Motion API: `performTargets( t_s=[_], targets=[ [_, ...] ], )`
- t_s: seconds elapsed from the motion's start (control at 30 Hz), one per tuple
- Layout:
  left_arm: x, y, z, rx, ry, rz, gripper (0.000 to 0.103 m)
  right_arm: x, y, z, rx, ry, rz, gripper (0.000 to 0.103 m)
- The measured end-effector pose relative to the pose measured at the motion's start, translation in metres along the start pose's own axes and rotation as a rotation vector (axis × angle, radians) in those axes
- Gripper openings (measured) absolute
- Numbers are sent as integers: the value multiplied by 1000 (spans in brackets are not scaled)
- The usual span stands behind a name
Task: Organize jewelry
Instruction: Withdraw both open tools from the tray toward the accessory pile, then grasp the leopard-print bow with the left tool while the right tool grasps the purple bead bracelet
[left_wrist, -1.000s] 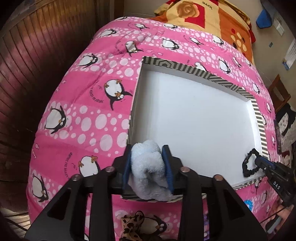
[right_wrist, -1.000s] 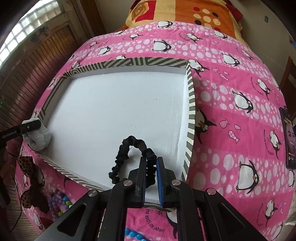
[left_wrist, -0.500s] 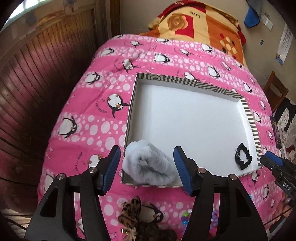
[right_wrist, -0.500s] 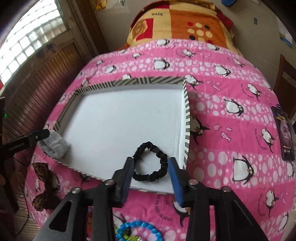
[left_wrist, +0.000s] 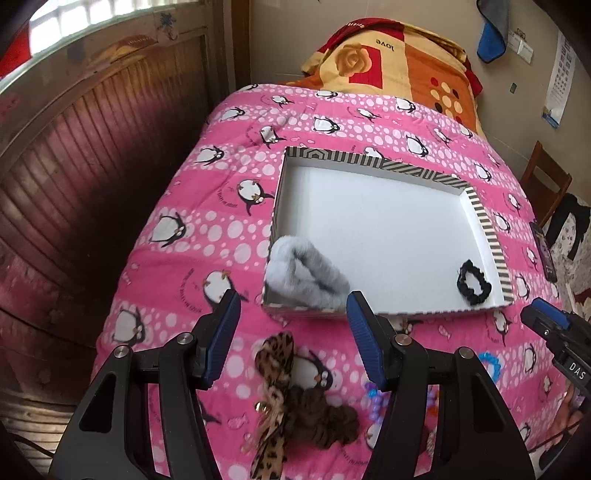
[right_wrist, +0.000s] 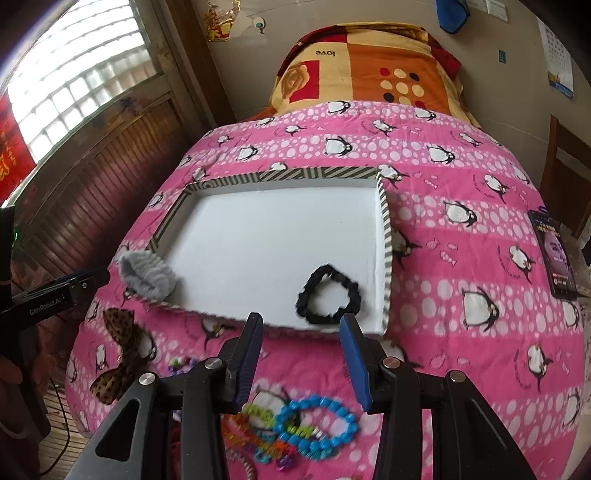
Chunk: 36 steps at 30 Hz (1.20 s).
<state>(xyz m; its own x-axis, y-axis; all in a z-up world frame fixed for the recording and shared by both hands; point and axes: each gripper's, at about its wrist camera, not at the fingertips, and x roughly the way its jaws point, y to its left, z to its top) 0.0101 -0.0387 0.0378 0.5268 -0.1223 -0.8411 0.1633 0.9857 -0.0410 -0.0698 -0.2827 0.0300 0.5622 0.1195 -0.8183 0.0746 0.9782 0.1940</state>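
Observation:
A shallow white tray with a striped rim (left_wrist: 484, 229) (right_wrist: 384, 218) lies on the pink penguin quilt. A fluffy grey scrunchie (left_wrist: 303, 275) (right_wrist: 147, 275) rests in its near left corner, partly over the rim. A black scrunchie (left_wrist: 474, 282) (right_wrist: 328, 295) lies in its near right corner. My left gripper (left_wrist: 291, 336) is open and empty, just short of the tray, above a leopard-print bow (left_wrist: 277, 398) (right_wrist: 118, 354). My right gripper (right_wrist: 301, 354) is open and empty, above bead bracelets (right_wrist: 314, 428) on the quilt.
A phone (right_wrist: 556, 254) (left_wrist: 545, 254) lies on the quilt at the right. An orange patterned blanket (left_wrist: 391, 62) is folded at the bed's far end. A wooden panelled wall (left_wrist: 92, 155) runs along the left. A wooden chair (left_wrist: 546, 184) stands at the right.
Both grippers opened, letting go of the grey scrunchie and the black scrunchie in the tray, then drew back and up toward the near edge of the bed.

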Motion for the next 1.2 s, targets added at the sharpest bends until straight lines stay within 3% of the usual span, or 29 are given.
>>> performTargets(
  t_s=[0.67,1.2],
  targets=[
    [-34,13,-55,18,-21,6,60,-20,41,-43,-27,16,-5,42],
    [-39,17,-80,34,0,-16,60,-29,44,-67,-8,25,-25,43]
  ],
)
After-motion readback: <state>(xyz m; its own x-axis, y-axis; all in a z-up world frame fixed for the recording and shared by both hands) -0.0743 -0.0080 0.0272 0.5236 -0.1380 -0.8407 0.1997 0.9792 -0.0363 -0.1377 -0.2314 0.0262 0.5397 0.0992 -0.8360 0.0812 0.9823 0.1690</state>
